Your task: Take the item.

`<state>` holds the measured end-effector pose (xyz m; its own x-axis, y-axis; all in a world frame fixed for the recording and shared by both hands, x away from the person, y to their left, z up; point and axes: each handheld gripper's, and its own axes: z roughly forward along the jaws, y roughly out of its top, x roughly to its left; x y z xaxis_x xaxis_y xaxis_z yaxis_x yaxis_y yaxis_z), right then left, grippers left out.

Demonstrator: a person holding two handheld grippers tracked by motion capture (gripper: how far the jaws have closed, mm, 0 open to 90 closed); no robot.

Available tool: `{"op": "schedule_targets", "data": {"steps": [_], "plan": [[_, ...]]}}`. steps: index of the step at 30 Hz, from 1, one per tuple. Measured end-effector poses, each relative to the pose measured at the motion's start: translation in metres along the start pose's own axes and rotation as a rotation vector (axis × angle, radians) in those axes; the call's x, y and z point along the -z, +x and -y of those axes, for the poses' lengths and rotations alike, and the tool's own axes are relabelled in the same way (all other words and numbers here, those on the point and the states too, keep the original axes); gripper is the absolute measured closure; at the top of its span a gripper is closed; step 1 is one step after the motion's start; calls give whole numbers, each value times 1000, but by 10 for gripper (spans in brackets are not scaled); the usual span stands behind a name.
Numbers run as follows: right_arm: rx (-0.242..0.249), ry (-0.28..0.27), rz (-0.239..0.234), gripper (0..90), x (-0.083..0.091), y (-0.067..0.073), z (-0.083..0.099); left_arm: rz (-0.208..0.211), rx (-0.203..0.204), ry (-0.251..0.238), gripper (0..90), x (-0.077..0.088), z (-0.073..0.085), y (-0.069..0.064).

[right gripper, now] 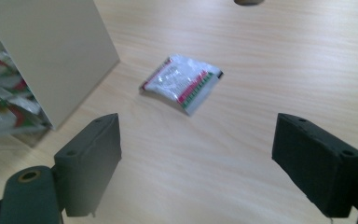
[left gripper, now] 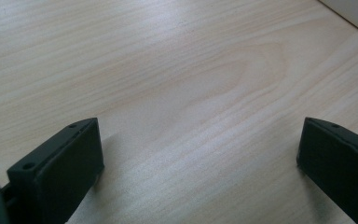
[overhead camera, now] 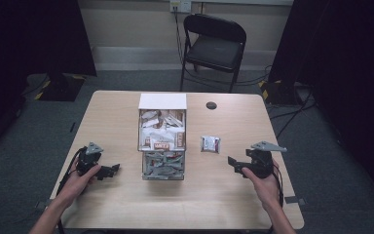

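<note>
Resting low over the table (overhead camera: pixel 126 204), both tools are idle: left gripper (left gripper: pixel 198 154) and right gripper (right gripper: pixel 196 158) stand wide, empty. One sachet (right gripper: pixel 182 81) lies just right of the sachet box (overhead camera: pixel 162 141). Likely pre-grasp; next, the right gripper must advance and straddle it.

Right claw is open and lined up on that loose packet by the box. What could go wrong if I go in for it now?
1. The packet lies flat on the table, so the right claw may slide over it or just push it along.
2. The box of packets stands close beside it; a wide approach could bump its wall.
3. The packet looks crinkly and thin, so a pinch at one corner might slip.
</note>
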<state>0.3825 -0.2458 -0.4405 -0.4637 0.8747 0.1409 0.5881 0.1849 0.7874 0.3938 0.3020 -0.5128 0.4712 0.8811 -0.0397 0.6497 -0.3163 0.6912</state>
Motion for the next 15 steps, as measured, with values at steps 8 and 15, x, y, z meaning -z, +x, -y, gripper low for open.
{"op": "schedule_targets", "data": {"steps": [8,15], "plan": [[-27,29,69,150,18,-17,23,-2,0,-3,0,0,0,0],[-74,98,148,160,16,-38,51,-3,-1,-3,0,0,0,0]]}}
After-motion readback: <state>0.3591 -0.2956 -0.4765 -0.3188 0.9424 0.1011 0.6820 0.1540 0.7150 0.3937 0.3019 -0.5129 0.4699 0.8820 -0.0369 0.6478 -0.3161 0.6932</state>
